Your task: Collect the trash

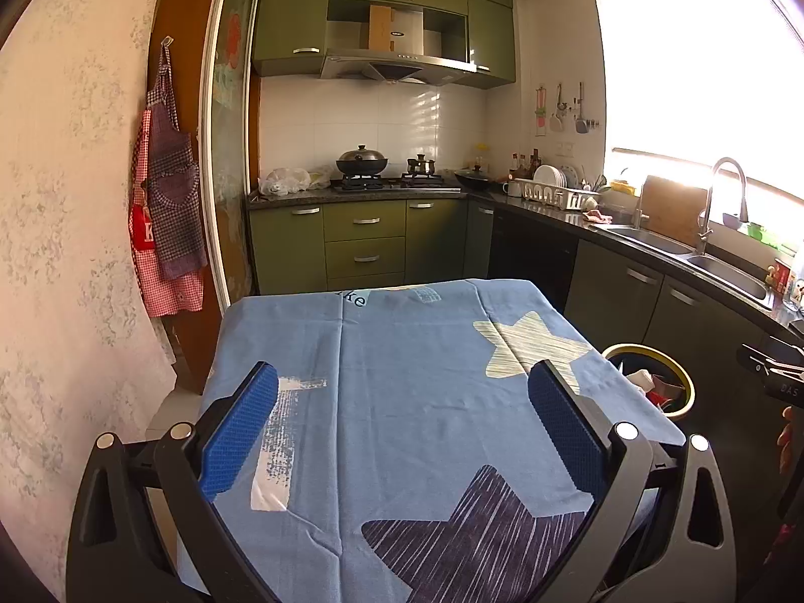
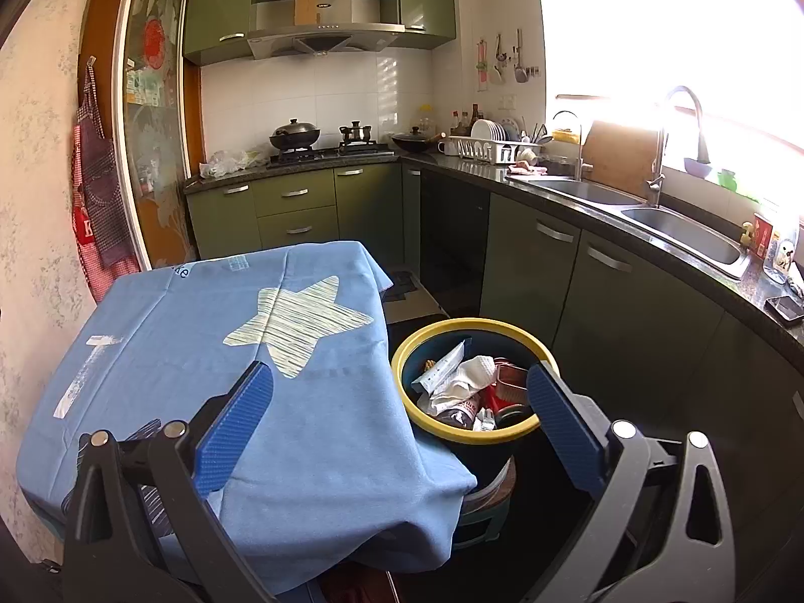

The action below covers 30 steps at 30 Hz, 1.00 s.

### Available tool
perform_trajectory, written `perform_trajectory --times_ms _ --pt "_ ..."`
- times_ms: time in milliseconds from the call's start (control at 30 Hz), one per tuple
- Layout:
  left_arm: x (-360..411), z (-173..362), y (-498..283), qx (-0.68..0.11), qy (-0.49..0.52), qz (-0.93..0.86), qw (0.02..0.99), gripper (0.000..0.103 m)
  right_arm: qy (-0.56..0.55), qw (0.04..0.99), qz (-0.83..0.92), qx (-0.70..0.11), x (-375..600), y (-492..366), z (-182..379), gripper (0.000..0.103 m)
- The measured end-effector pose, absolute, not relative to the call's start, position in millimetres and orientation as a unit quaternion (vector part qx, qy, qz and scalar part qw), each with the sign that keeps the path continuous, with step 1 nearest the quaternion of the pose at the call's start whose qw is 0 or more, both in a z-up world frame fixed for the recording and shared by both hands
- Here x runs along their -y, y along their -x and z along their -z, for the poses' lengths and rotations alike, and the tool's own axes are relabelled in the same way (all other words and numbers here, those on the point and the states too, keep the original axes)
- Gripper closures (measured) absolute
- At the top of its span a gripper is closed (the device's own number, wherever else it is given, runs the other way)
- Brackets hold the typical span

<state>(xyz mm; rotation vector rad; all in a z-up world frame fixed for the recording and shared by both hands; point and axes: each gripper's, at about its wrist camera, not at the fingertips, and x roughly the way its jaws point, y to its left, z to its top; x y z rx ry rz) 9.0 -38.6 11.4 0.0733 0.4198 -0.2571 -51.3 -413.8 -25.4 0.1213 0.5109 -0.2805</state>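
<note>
Both grippers empty, trash in the bin

I am holding the left gripper (image 1: 402,427) over the table (image 1: 402,352), fingers spread wide and gripping nothing; the right gripper (image 2: 399,417) is also wide apart and empty, half over the table edge and half over the bin (image 2: 502,324). The trash (image 2: 467,382) is lying inside the bin, beside the table, and I am seeing no loose piece on the cloth. I judge the collecting nearly done; I should be checking the cloth carefully and keeping the fingers away from its folds.
</note>
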Motion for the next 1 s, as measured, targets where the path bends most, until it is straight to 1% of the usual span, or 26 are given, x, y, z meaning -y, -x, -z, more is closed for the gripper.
perform_trajectory --times_ms 1000 --pt "42.7 -11.3 -9.9 -0.21 -0.037 0.132 0.968 0.005 -0.064 0.956 0.137 -0.253 413.8 50.7 28.2 0.007"
